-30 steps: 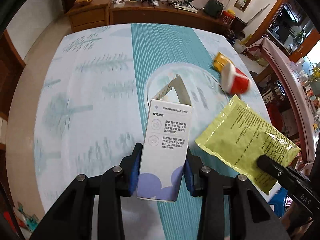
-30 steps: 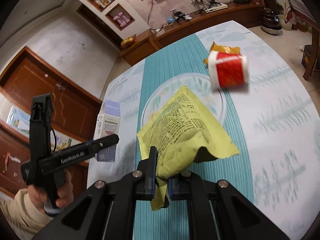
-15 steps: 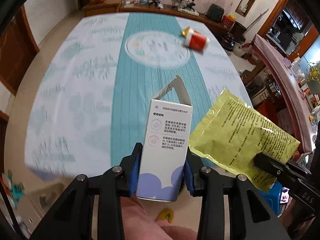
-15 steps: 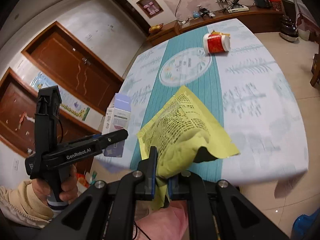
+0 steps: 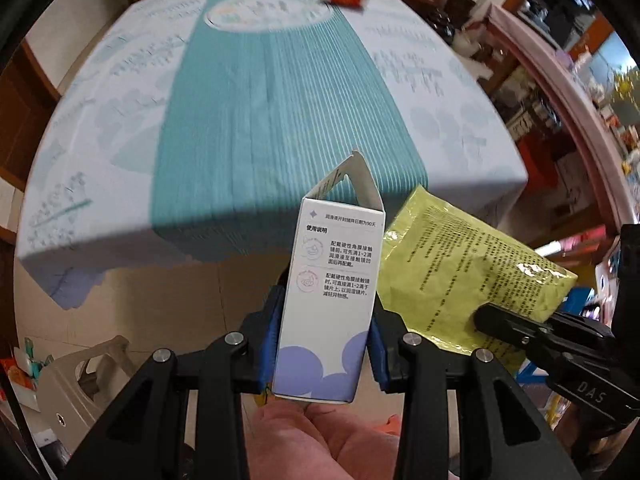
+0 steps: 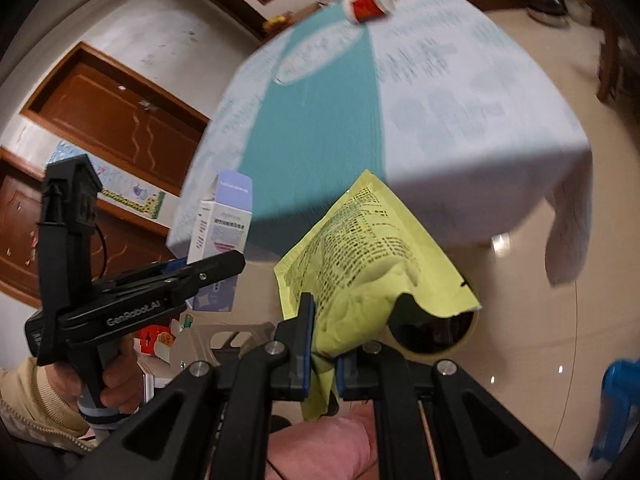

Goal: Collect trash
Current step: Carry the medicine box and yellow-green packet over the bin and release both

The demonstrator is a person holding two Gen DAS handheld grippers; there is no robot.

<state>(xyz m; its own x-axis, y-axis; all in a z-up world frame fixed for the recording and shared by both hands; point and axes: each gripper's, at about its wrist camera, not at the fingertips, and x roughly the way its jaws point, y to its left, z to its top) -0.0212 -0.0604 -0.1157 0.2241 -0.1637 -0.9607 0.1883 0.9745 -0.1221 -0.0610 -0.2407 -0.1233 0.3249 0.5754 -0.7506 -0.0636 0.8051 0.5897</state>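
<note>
The step in hand looked like the carry: two pieces of trash were already lifted and held out past the near edge of the tabletop [image 5: 280,100], over the floor.

The left gripper [image 5: 324,354] had its fingers [image 5: 269,340] pinching the lower part of a white carton [image 5: 332,288], one blue pad on each narrow side. The carton stood upright between them, its top flap open and poking up beyond the fingertips. It was white with a lilac cloud pattern at the base and small printed text down its face; it seemed light and empty.

The right gripper [image 6: 322,354] had its fingers [image 6: 305,344] pressed nearly together on a crumpled corner of a yellow packet [image 6: 360,256]. The rest of the packet fanned out ahead of the fingers, flat and printed in black, with a torn edge curling at its far right. It looked limp and thin.

Just beyond and below the right fingers, partly hidden behind the packet, sat a dark round opening with a yellowish rim [image 6: 432,340] on the floor, probably a bin. The next move, in my judgement, called for bringing each gripper above that opening and spreading the fingers there, the packet first since it hung closest.

A red and white cup [image 6: 368,6] lay on its side far ahead of both grippers, at the far end of the tabletop, not yet collected.
</note>
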